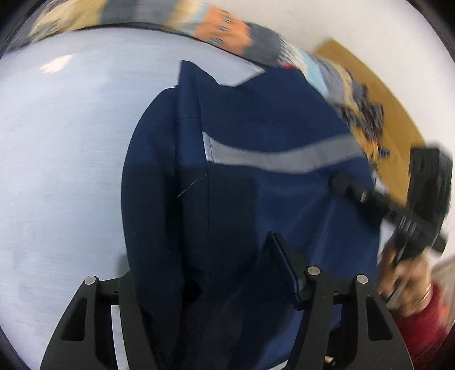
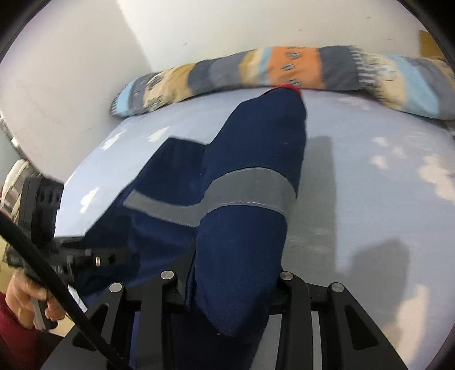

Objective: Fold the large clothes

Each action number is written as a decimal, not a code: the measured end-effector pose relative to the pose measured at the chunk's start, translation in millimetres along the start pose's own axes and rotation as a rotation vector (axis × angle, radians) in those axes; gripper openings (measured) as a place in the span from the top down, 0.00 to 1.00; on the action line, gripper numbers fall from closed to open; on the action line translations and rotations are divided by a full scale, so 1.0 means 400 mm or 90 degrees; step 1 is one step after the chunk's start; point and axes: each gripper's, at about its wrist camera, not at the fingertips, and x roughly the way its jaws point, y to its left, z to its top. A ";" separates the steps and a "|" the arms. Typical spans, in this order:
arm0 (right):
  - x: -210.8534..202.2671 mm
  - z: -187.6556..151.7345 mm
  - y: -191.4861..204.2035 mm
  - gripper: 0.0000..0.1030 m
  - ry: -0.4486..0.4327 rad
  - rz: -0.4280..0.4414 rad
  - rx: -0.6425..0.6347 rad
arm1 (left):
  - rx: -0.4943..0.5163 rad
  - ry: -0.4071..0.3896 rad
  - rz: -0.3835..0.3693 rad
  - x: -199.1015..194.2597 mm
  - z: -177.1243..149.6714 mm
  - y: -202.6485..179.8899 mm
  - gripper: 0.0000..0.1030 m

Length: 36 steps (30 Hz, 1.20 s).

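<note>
A pale blue bed (image 2: 355,199) fills most of both views, with white walls (image 2: 227,25) behind it. A navy garment (image 1: 256,199) with a grey band (image 1: 284,156) lies across the bed in the middle of the left wrist view, running from the bottom edge up toward the top centre. In the right wrist view it rises from the bottom centre to the upper middle, its far end touching a striped patterned pillow (image 2: 298,68) that runs along the top of the frame. A red bit shows at that far end.

A brown board (image 1: 378,108) stands at the upper right of the left view, behind the pillow.

The left gripper (image 1: 227,298), at the bottom of its view, has the garment's thick fold between its fingers; the fingers look closed on the cloth. The right gripper (image 2: 227,290), at the bottom of its own view, pinches a bunched fold of the garment between its fingers.

In the left view, the right gripper appears at the right edge, held by a hand (image 1: 406,281) with a red sleeve (image 1: 423,327). In the right view the other hand (image 2: 31,296) sits at the lower left, a black cable (image 2: 57,287) crossing it.
</note>
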 end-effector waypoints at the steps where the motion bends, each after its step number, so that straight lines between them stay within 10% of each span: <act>1: -0.031 -0.005 -0.038 0.64 -0.001 -0.009 0.010 | 0.018 0.009 0.010 0.018 -0.006 -0.030 0.39; 10: -0.122 -0.106 -0.284 0.47 0.040 -0.049 0.221 | 0.081 0.006 0.124 0.011 -0.040 -0.129 0.38; 16: -0.287 -0.151 -0.112 0.53 -0.021 -0.026 0.081 | 0.153 -0.108 0.219 -0.123 -0.109 -0.171 0.38; 22: -0.259 -0.255 0.056 0.71 0.017 -0.022 -0.036 | 0.199 -0.091 0.245 -0.043 -0.214 -0.229 0.37; 28: -0.154 -0.332 0.042 0.71 0.113 -0.068 -0.053 | 0.145 -0.075 0.243 0.009 -0.217 -0.191 0.31; 36: -0.231 -0.193 -0.005 0.71 0.016 -0.061 -0.008 | 0.164 -0.194 0.292 -0.061 -0.123 -0.240 0.22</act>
